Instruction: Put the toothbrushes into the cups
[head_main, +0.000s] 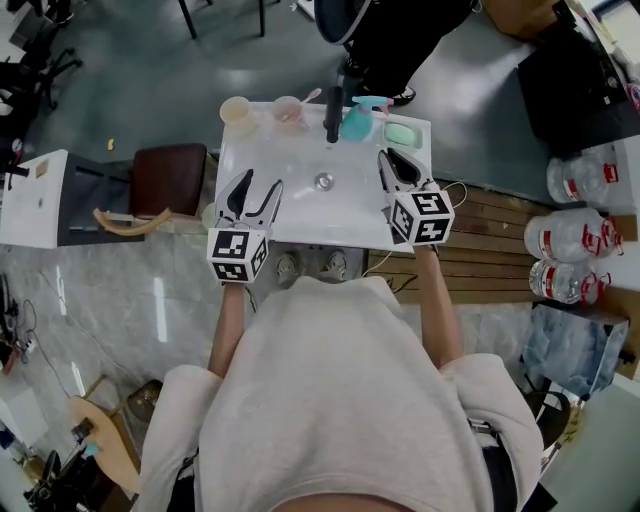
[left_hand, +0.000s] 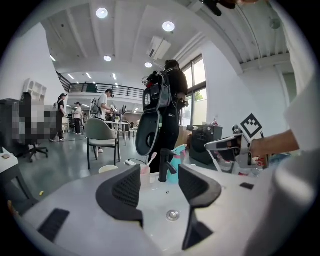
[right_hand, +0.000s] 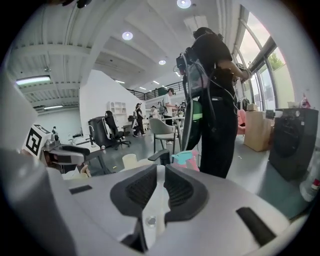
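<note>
Head view: sink (head_main: 300, 205), centre. Pink toothbrush (head_main: 307, 97) stands in pink cup (head_main: 288, 114), upper centre; cream cup (head_main: 238, 113) just left of it looks empty. Left gripper (head_main: 262, 183) released wide, empty. Right gripper (head_main: 391, 158) narrowly parted, empty. No loose toothbrush visible: locate one, widen right jaws, grip mid-handle.

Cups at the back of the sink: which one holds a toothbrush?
The pink cup, beside the black tap: a pink toothbrush leans out of it. The cream cup to its left shows none.
</note>
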